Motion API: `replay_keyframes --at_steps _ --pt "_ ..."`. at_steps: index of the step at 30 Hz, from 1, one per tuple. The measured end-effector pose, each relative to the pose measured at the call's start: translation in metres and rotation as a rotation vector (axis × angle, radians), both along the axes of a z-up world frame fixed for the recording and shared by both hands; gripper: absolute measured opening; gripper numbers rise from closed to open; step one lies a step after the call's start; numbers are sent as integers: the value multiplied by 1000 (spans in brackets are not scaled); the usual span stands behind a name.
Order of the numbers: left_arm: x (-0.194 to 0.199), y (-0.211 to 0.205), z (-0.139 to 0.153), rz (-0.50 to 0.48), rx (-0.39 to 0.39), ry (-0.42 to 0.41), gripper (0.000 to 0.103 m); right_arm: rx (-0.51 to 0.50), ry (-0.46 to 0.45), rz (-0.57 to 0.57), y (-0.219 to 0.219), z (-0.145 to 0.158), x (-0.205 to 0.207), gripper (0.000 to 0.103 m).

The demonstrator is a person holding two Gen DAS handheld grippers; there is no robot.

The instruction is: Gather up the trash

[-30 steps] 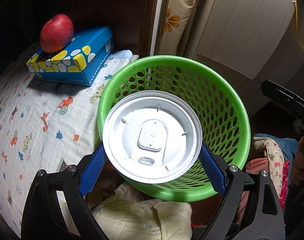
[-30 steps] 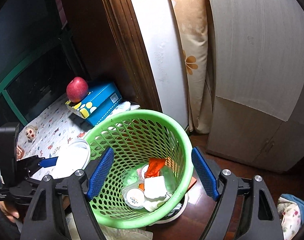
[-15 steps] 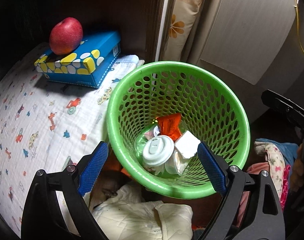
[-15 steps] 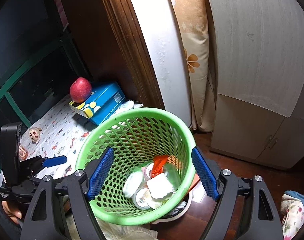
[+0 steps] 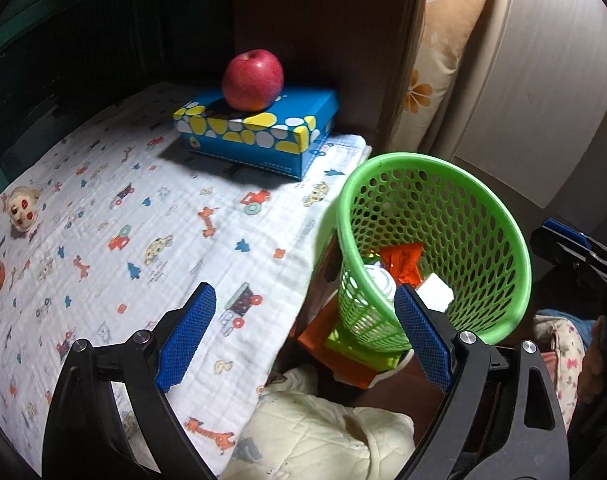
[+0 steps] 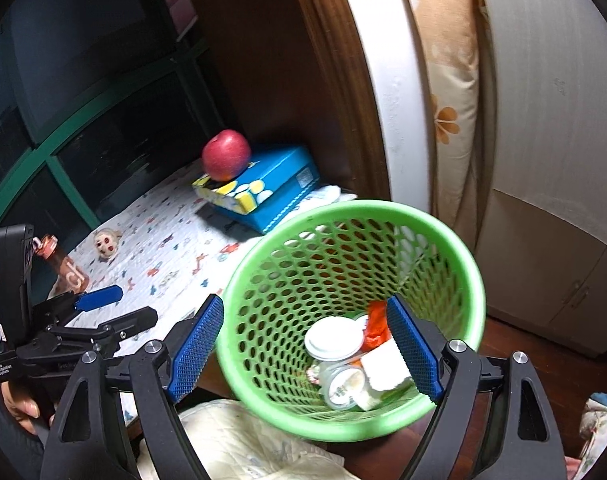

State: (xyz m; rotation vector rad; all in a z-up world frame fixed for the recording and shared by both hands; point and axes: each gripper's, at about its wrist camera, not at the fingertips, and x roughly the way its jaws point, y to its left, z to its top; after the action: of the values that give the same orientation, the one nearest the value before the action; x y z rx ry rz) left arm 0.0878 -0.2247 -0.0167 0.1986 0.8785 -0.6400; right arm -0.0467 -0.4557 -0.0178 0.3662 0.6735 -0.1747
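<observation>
Trash (image 6: pixel 345 356) in green basket (image 6: pixel 443 236), apple (image 5: pixel 252 79) on tissue box (image 5: pixel 263 132)

Little lettering is showing, and almost none of it is reading clearly: a white label on the black body of the left tongs (image 6: pixel 103 312) is carrying three short lines too small to make out, possibly starting with "Data". The blue tissue box (image 6: pixel 263 188) is bearing a white printed panel on its end, unreadable, and the small bottle (image 6: pixel 65 268) is showing pale marks that cannot be told
</observation>
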Motion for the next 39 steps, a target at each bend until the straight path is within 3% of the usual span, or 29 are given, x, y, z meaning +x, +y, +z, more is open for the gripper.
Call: replay_keyframes --at_steps 22,39 --pt "-6 153 16 436 18 -130 92 -54 -9 251 123 3 49 90" --pt "-29 217 16 622 -5 -158 94 -75 5 338 172 0 69 92"
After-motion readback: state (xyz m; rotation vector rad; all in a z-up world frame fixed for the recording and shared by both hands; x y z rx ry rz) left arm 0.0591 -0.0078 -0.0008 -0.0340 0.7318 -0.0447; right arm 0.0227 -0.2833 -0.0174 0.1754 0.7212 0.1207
